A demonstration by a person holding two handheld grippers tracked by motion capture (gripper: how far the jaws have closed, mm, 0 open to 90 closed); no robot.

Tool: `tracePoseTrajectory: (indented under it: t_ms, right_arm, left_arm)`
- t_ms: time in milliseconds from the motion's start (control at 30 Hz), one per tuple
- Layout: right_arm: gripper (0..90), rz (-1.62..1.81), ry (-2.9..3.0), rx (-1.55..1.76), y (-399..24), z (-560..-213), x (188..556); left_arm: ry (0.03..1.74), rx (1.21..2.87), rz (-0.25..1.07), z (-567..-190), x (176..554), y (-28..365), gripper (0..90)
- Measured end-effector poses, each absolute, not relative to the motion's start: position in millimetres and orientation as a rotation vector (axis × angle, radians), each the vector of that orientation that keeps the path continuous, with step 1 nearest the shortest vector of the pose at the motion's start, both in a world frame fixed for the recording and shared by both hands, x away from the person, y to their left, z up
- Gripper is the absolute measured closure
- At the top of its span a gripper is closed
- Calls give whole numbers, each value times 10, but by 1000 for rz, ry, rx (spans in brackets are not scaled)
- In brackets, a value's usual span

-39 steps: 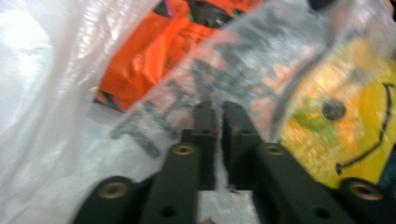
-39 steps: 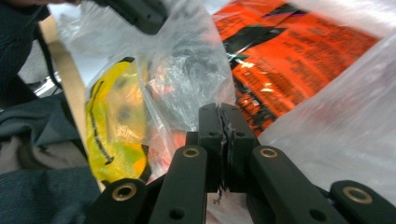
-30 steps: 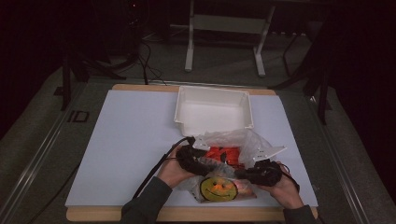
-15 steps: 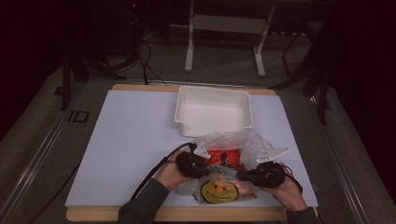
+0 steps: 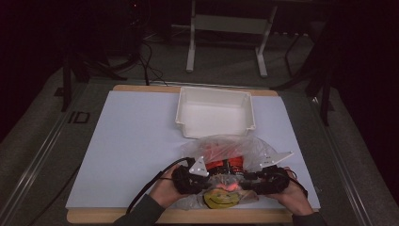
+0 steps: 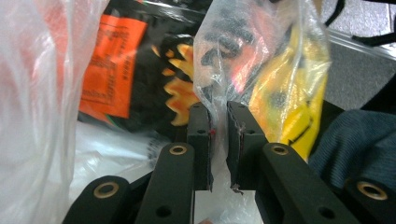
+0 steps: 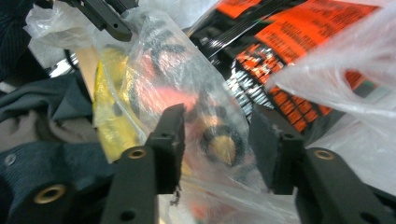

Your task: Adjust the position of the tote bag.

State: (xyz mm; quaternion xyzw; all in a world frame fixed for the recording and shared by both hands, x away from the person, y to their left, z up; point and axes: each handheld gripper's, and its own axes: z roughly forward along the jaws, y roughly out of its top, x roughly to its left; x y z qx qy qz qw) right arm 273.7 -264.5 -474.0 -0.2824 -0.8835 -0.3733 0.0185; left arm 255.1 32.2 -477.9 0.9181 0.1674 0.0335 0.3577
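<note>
A: Start at the left. What has the left gripper [image 6: 217, 140] got?

B: Its jaws have just been closing and now stand almost together, pinching a fold of the clear plastic bag [image 6: 261, 51]. In the high view that gripper [image 5: 188, 176] sits at about seven o'clock from the bag's [image 5: 235, 150] middle, near the table's [image 5: 131, 141] front edge. I judge the pinch is there to anchor one lip of the bag.

A: And what's inside?

B: A black packet with orange labels [image 6: 109, 70] toward twelve o'clock, and a yellow smiley-face item [image 5: 220, 198] at six o'clock, by the hands. That's two I can count; a pinkish glow between them I can't name.

A: The right side?

B: The right gripper [image 7: 215, 144] has just been opening; its jaws stand well apart, with the film bulging between the pads but not pressed. In the high view it [image 5: 263, 181] lies at five o'clock from the bag. Probably it's letting go to take a fresh hold on the opposite lip.

A: Anything beyond?

B: One white bin [image 5: 215, 113], at twelve o'clock from the bag, just behind it. Two grippers, one bag, one bin.
</note>
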Motion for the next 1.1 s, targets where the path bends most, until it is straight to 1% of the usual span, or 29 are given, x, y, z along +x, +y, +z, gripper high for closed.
tracePoseTrajectory:
  t_ms: [300, 500, 600, 867, 1100]
  right_arm:
    - [629, -1139, -2706, -885, -2792, -4785, 2577]
    - [795, -1121, -2708, -895, -2864, -4843, 2486]
    - [846, -1103, -2713, -890, -2873, -4874, 2448]
    - [881, -1069, -2674, -917, -2953, -5021, 2336]
    - [895, -1034, -2642, -1013, -3112, -5172, 2293]
  left_arm:
    - [478, 2346, 23, -4940, 2382, 449, 792]
    - [484, 2354, -1, -5023, 2305, 482, 789]
    - [483, 2377, -8, -5071, 2278, 481, 788]
    - [492, 2391, -37, -5169, 2202, 462, 787]
    - [512, 2408, -20, -5229, 2188, 476, 772]
